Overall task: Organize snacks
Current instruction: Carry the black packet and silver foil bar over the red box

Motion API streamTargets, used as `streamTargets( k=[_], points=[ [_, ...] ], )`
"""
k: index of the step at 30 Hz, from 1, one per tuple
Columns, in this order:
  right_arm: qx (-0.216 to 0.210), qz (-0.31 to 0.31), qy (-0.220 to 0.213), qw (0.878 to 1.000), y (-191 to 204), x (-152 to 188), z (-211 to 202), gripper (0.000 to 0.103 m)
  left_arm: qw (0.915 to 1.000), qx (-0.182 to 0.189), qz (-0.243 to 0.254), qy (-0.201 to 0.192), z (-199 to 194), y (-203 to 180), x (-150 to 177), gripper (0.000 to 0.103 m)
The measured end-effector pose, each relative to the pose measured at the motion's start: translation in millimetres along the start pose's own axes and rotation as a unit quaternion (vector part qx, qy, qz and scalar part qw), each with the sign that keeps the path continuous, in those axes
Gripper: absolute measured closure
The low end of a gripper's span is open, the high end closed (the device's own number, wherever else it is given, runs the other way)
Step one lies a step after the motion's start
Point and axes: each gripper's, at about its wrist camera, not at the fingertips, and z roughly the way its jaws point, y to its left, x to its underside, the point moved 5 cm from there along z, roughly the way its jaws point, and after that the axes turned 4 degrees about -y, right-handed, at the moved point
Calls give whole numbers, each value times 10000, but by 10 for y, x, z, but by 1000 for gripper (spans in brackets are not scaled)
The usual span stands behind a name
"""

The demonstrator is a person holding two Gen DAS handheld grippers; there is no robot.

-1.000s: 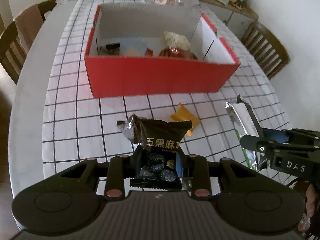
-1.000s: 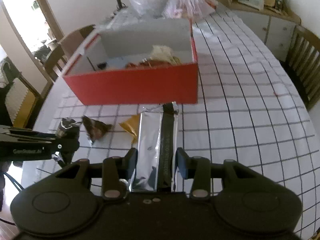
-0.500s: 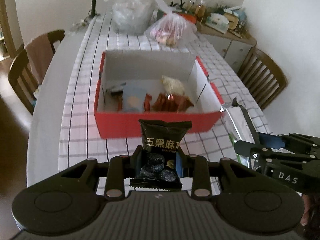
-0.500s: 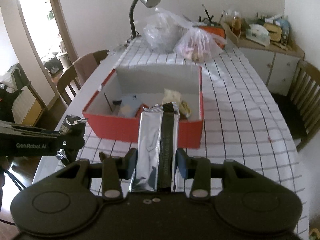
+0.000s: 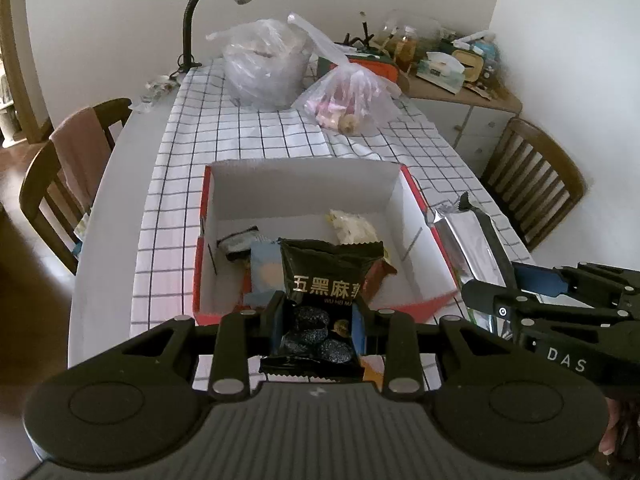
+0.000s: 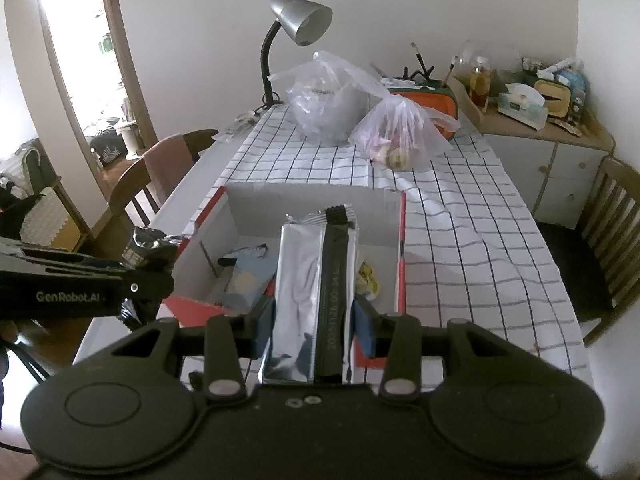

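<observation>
1. Our left gripper (image 5: 318, 322) is clamped on a black snack packet (image 5: 328, 280); the pads press its lower half and the printed top stands up ahead of the fingers.
2. Our right gripper (image 6: 314, 320) is closed on a long silver foil packet (image 6: 316, 280), which sticks out forward and upward between the jaws.
3. The red box (image 5: 424, 236), white inside, lies ahead of and below both grippers on the checked tablecloth (image 5: 256, 136). It already holds several snacks: a pale blue packet (image 5: 264, 268), a whitish one (image 5: 352, 226) towards the far right, and a dark one at the left.
4. From the left wrist view, the right gripper sits to the right, its foil packet just outside the box's right wall. From the right wrist view, the left gripper sits to the left, near the box's left corner.
5. We judge the step as carrying: both packets are lifted and brought towards the box, not yet released.
6. Next we would need to move each gripper forward over the open box, lower it inside the walls, then open the jaws. The long foil packet may catch the rim, so we should tilt it flat first.
</observation>
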Motion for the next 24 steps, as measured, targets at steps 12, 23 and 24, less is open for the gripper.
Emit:
streamTargets(
  k=[12, 23, 24],
  points=[
    [94, -198, 197, 9996, -103, -288, 597, 63, 9992, -353, -157, 130, 531, 263, -399, 71],
    [40, -480, 569, 9972, -66, -391, 1254, 63, 9967, -573, -154, 553, 1085, 457, -480, 71],
    [27, -512, 605, 9968, -55, -390, 1309, 63, 9965, -568, -150, 594, 1133, 466, -490, 71]
  ],
)
